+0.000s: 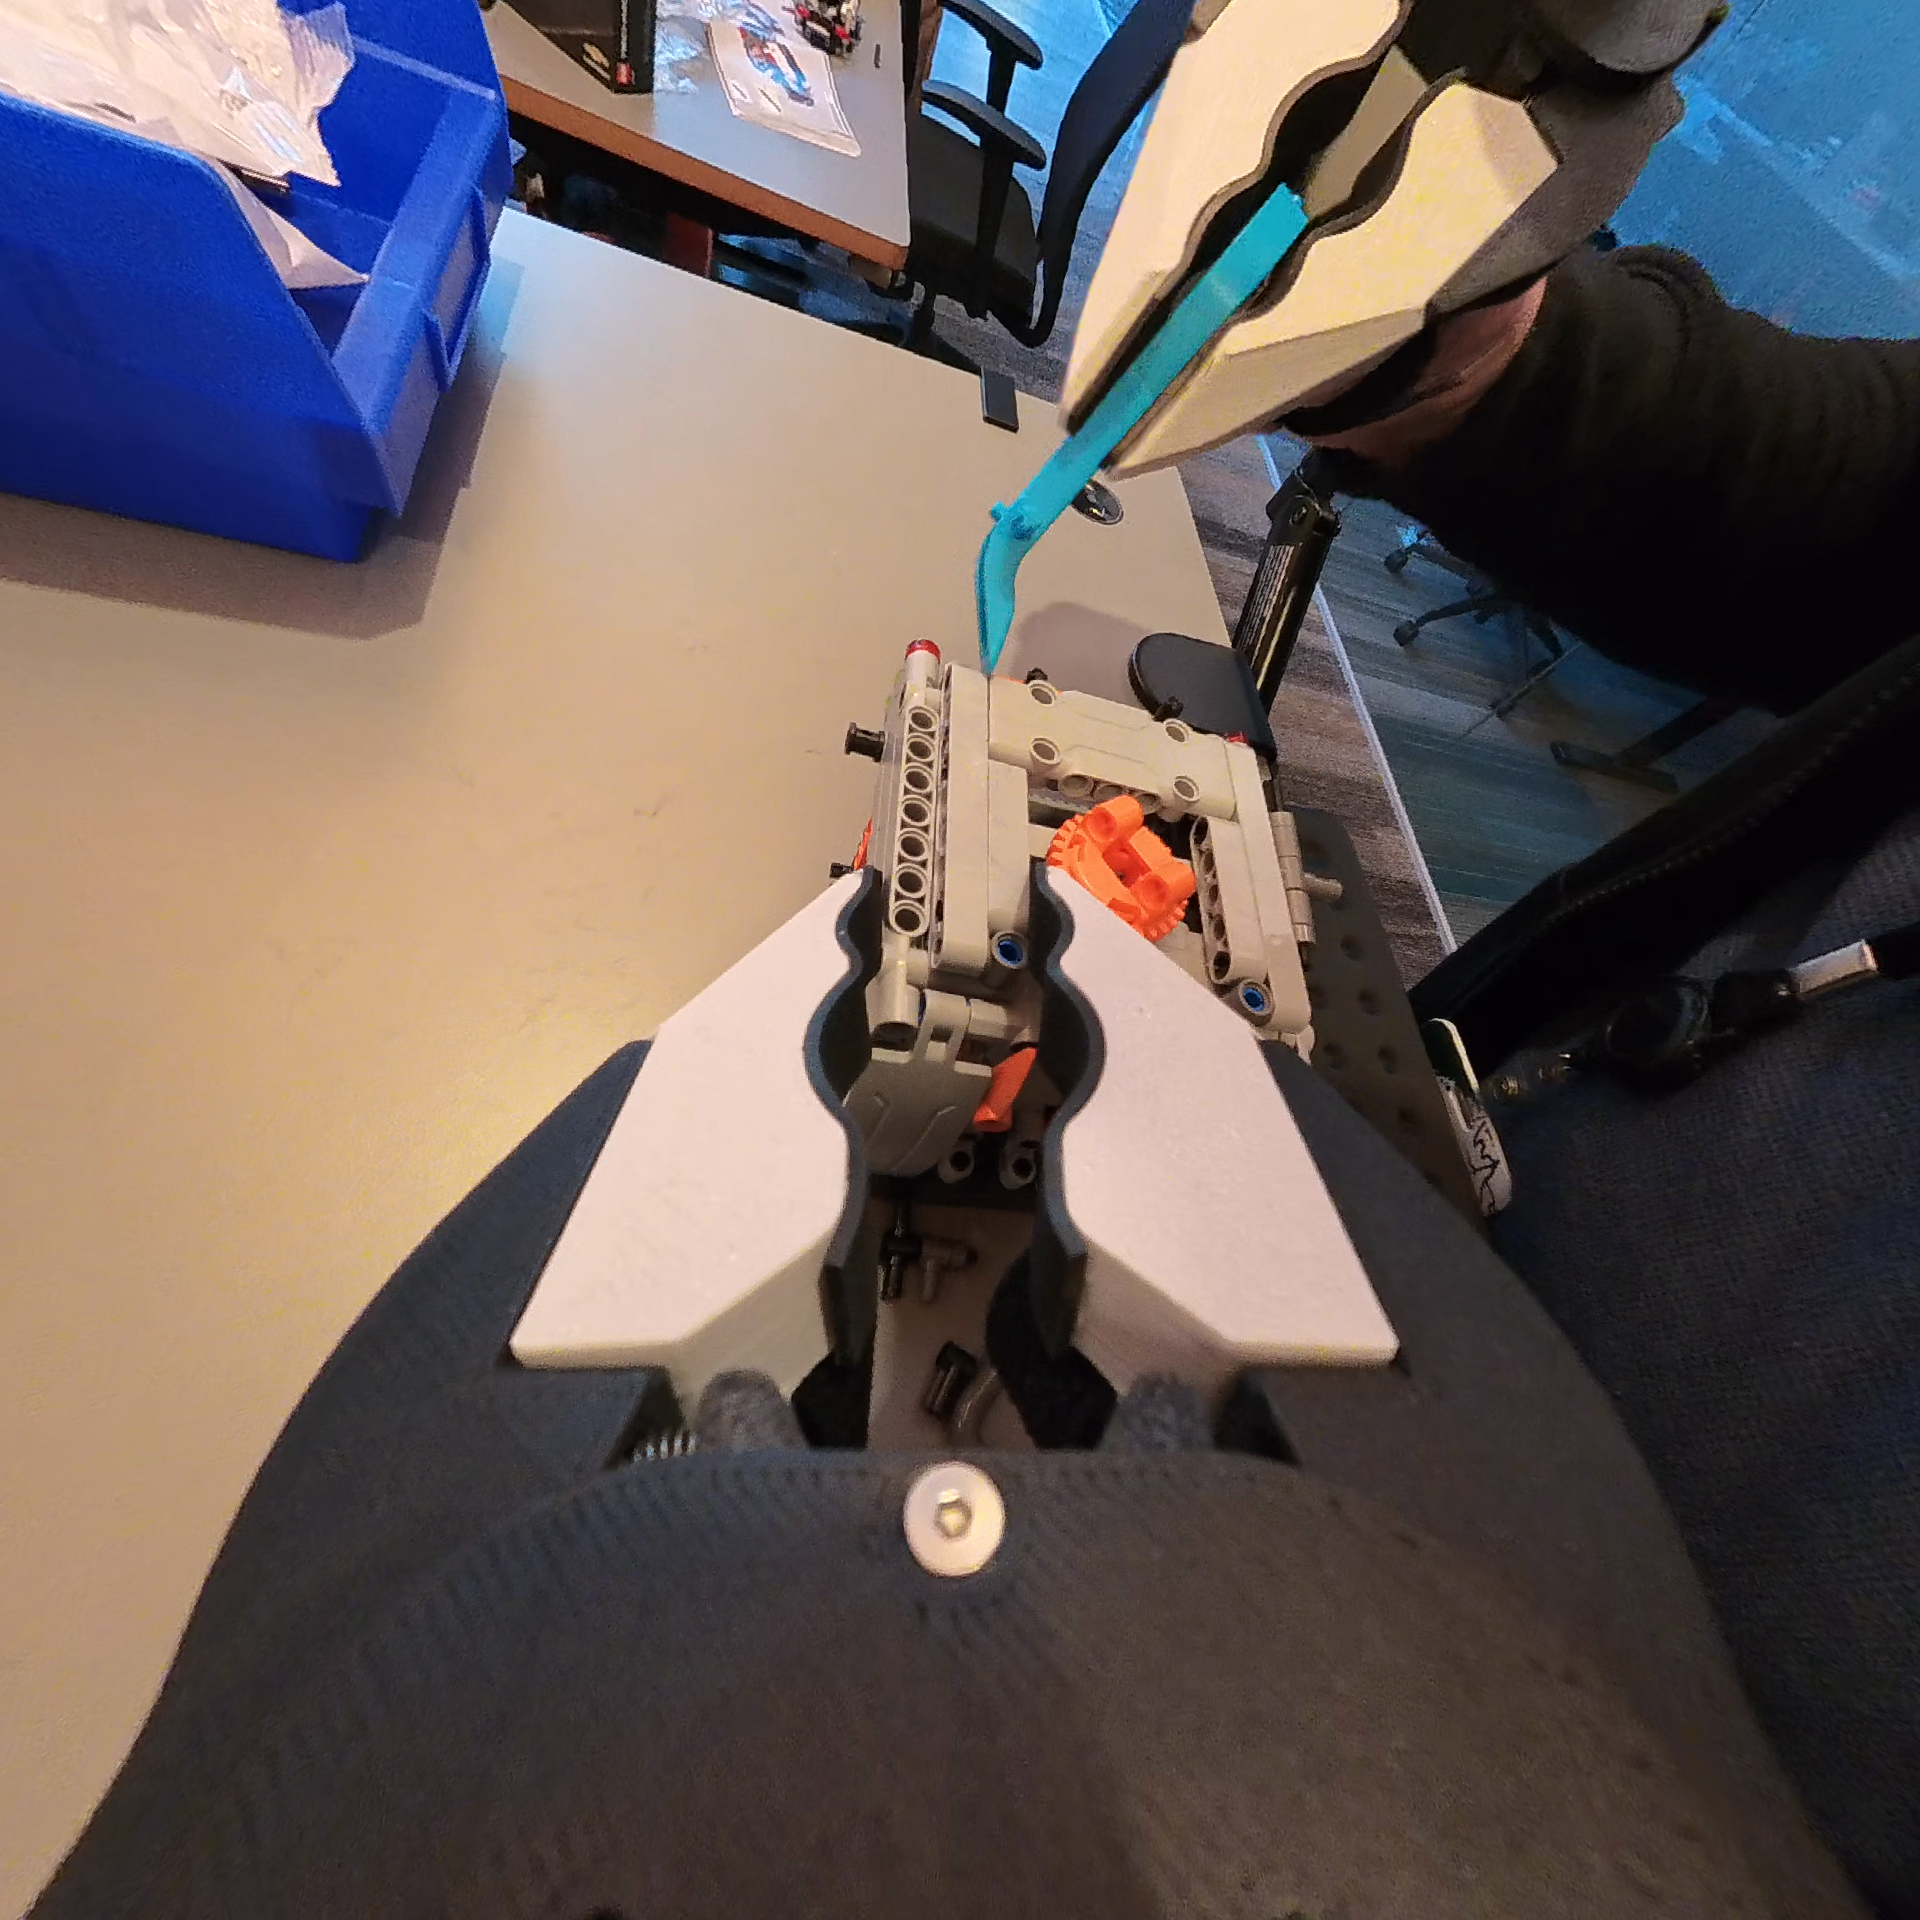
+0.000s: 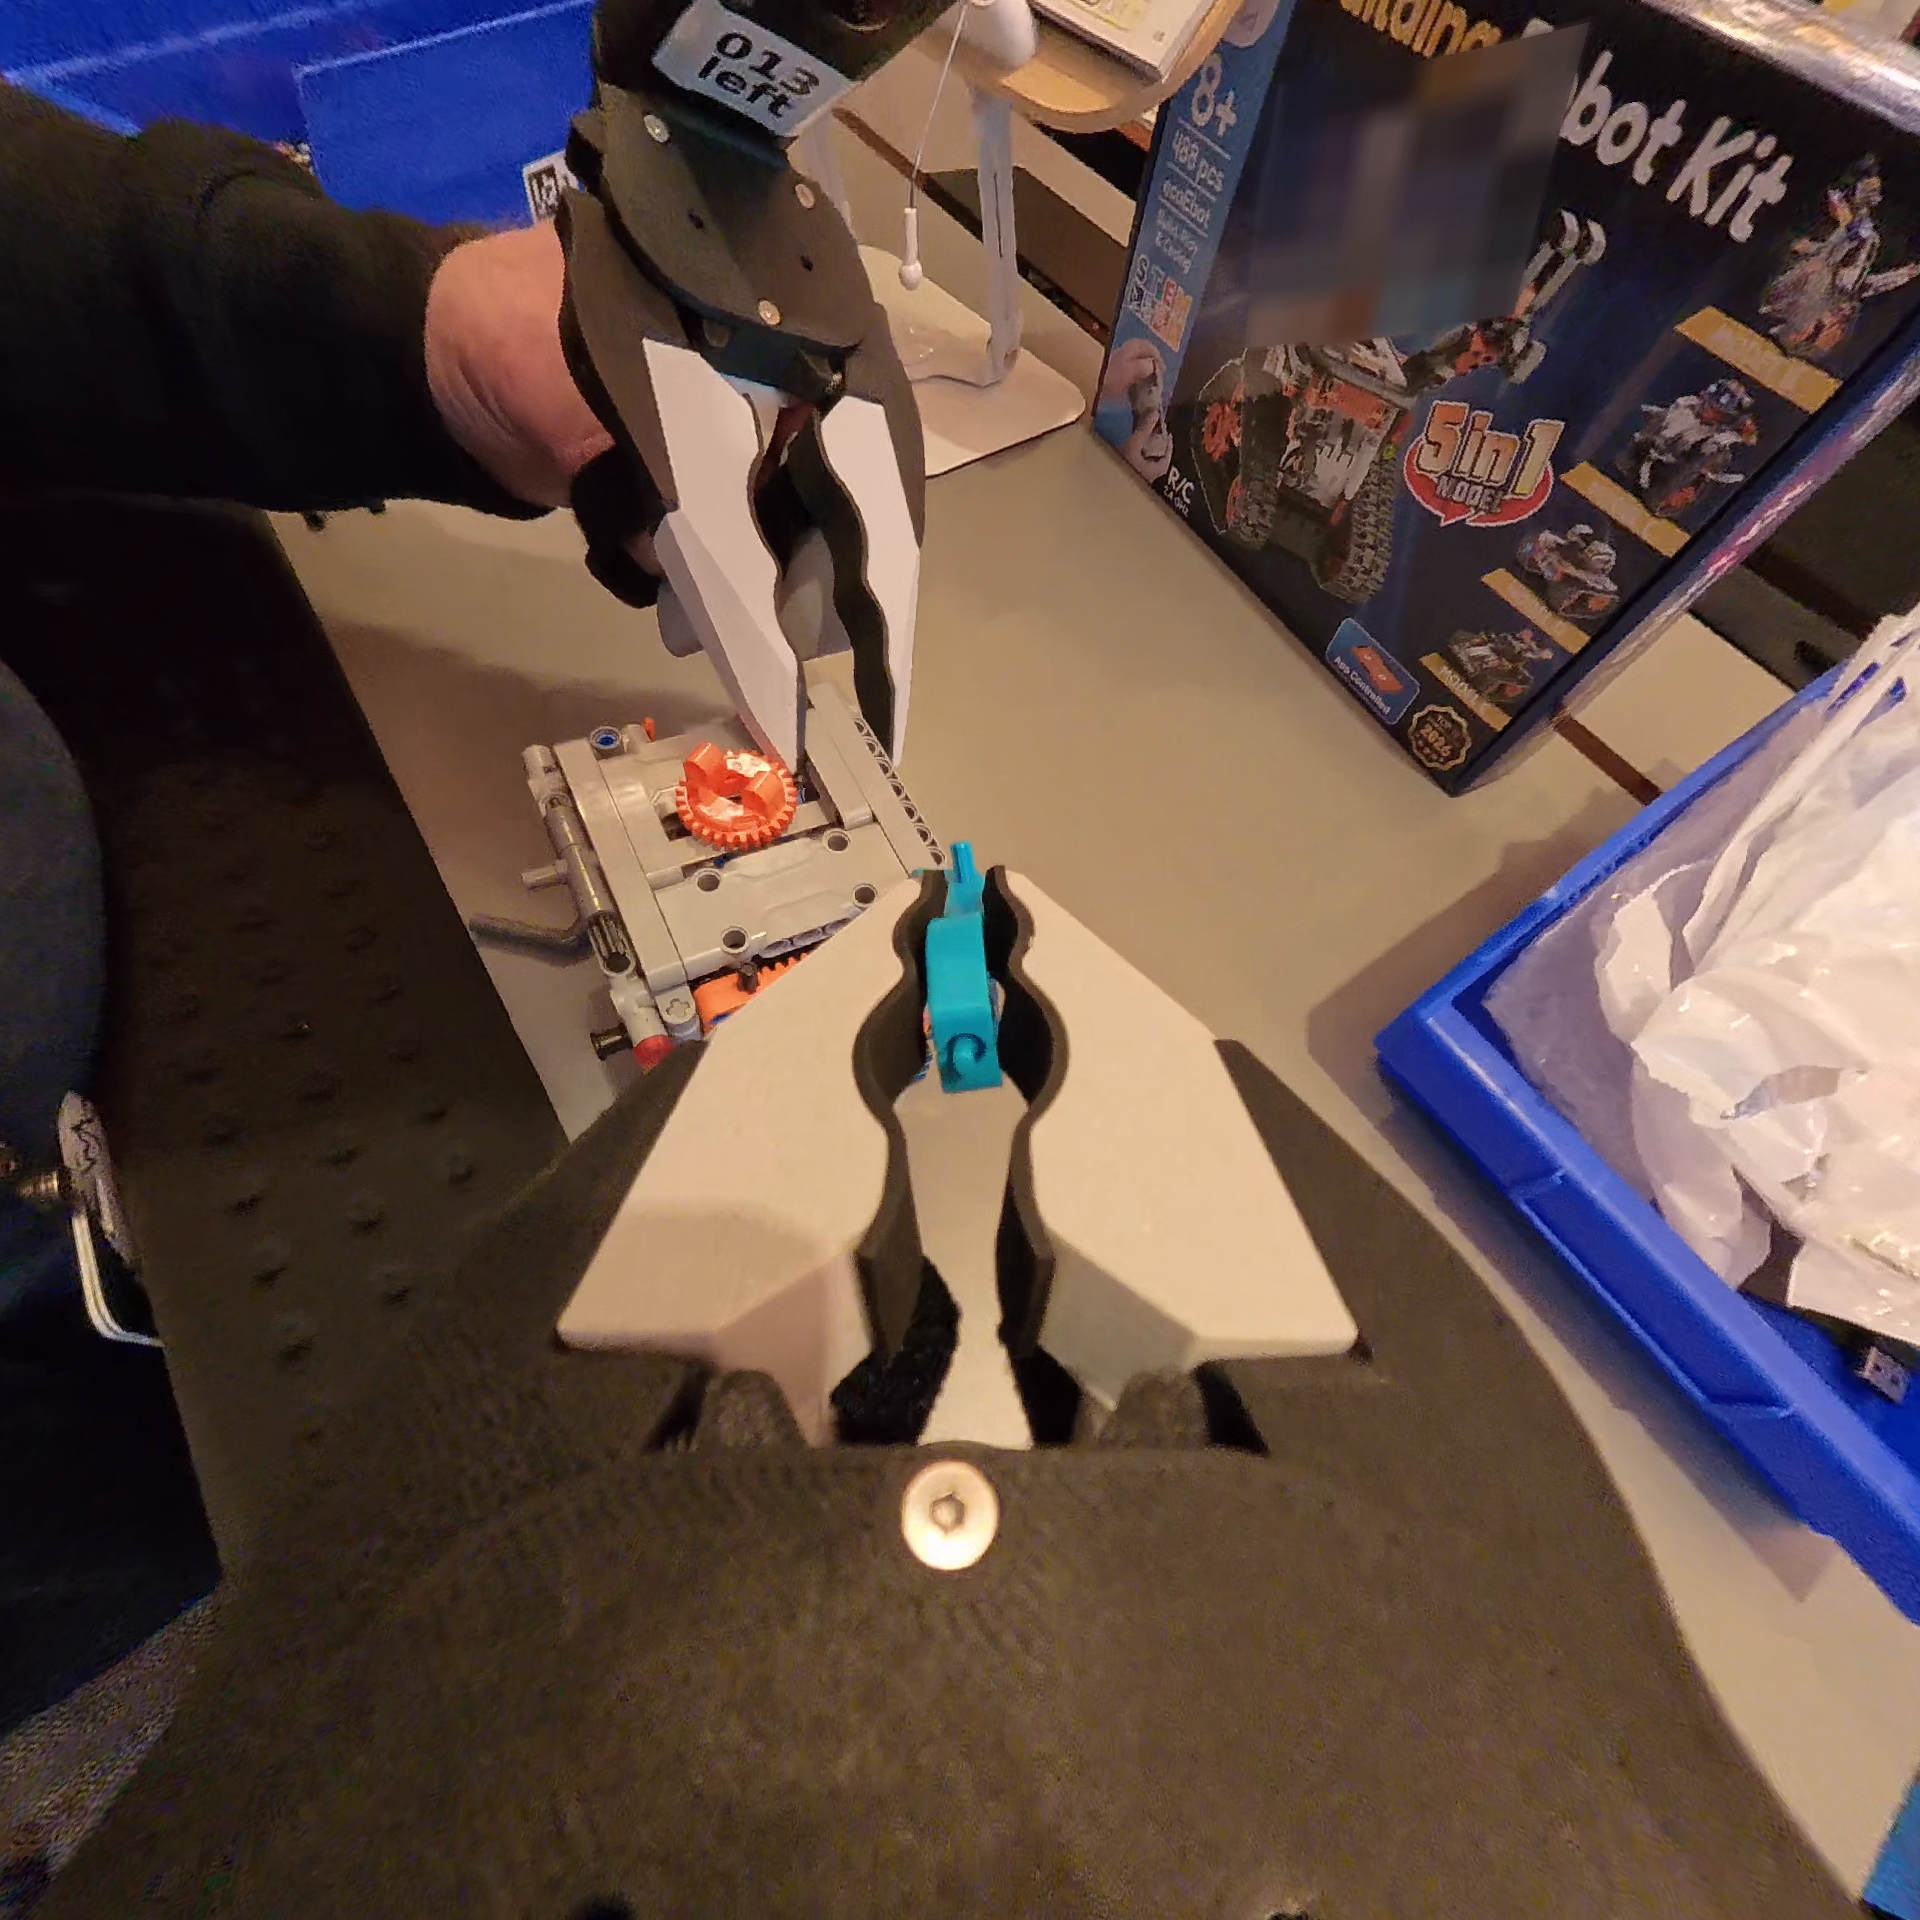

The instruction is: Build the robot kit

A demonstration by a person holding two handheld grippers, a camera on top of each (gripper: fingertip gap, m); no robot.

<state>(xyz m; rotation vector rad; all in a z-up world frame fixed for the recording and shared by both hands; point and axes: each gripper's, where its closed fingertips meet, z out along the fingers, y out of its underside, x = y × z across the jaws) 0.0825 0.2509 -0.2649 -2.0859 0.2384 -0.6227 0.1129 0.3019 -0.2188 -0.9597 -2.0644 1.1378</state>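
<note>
Left claw (image 1: 951, 940) clamps the grey-and-orange plastic brick assembly (image 1: 1049, 831); right claw (image 2: 961, 971) grips the teal plastic pry tool (image 2: 961, 997). Risk: tool tip slipping off, dislodging parts.

Printed writing stands on a pale tag (image 2: 753, 68) atop the left gripper (image 2: 842, 753) at 12 o'clock, a dark blue kit box (image 2: 1507, 364) at 2 o'clock, and, in the left wrist view, a booklet (image 1: 779, 78) at 12 o'clock
</note>
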